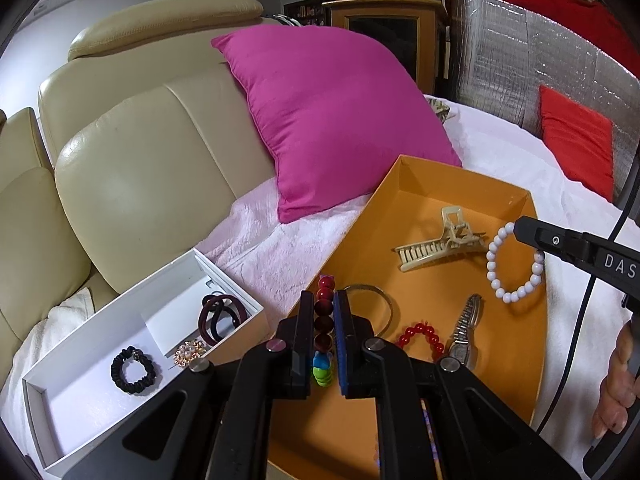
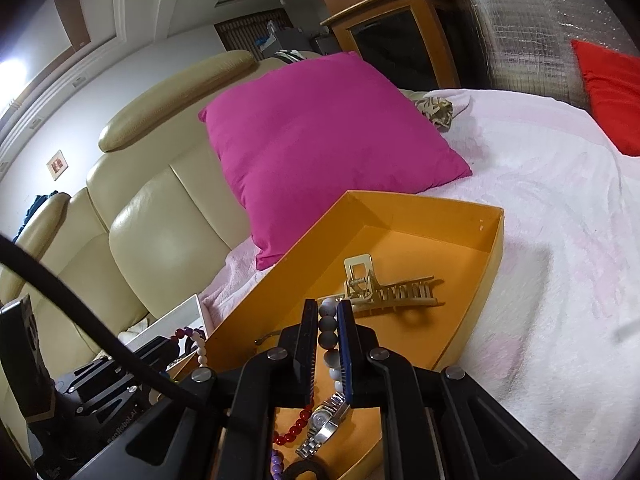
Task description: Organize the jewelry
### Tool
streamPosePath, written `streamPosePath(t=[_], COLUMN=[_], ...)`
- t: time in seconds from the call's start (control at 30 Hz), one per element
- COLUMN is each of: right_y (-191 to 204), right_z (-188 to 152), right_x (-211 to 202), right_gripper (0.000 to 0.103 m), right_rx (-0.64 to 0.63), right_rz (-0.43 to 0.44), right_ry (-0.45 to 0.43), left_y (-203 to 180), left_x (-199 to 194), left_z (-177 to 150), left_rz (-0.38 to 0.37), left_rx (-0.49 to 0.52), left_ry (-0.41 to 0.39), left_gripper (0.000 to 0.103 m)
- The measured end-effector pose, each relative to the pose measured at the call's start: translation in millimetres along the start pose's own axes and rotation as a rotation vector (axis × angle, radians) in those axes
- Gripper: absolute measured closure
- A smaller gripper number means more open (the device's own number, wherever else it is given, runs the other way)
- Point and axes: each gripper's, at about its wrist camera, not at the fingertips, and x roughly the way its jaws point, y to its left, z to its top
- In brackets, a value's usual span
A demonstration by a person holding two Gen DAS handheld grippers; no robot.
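A: How far along does the sorting look?

B: Partway, I'd judge. Start with the big pieces: the orange tray sits on the white blanket and still holds most of the loose jewelry, while the white divided box beside it, against the sofa, has only a few pieces filed.

A: What's already in the box?

B: Dark hair ties in one compartment, a black scrunchie in the long one, and a small pearl-and-gold brooch near the divider.

A: And left in the tray?

B: A cream claw clip, a thin metal bangle, a silver watch and a red bead bracelet.

A: The tools?

B: The left gripper is closed narrow on a multicolored bead bracelet, over the tray's near-left edge. The right gripper is pinched on the white bead bracelet, which the left view shows looped at the tray's right edge. Whether either bracelet is lifted clear, I cannot tell.

A: So what remains?

B: Likely these two go to the box next, then the other four pieces.
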Motion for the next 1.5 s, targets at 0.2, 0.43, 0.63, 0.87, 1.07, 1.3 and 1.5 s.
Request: streamPosePath(t=[0.2,0.43,0.63,0.87,1.07,1.3,1.5], right_y=[-4,-12,-20,-28,-31,-35,-31], right_z=[-3,-8,-8,-9,-8,-6,-4], right_x=[13,23,29,34,33,16,-7], right_gripper=[0.092,0.092,0.092,0.092,0.091,0.056,0.056], right_rx=[0.013,0.034,0.053,0.069,0.096,0.133,0.111], right_rz=[0.001,-0.007,-0.017,-0.024,-0.022,-0.014,-0.009], right_ry=[0.026,0.048,0.057,0.061,0.072,0.057,0.042], left_y=[0,-2,-7,-12,-15,-17,-22], left_x=[9,20,29,41,46,24,3], left_z=[-3,-8,-12,-17,-19,-12,-7], left_rz=[0.008,0.017,0.025,0.036,0.047,0.089,0.105], left_rx=[0.005,0.014,0.032,0.049,0.070,0.079,0.091], left_ry=[0.019,0.050,0.074,0.106,0.133,0.072,0.046], left_gripper=[0.094,0.094,0.093,0.093,0.083,0.041,0.031])
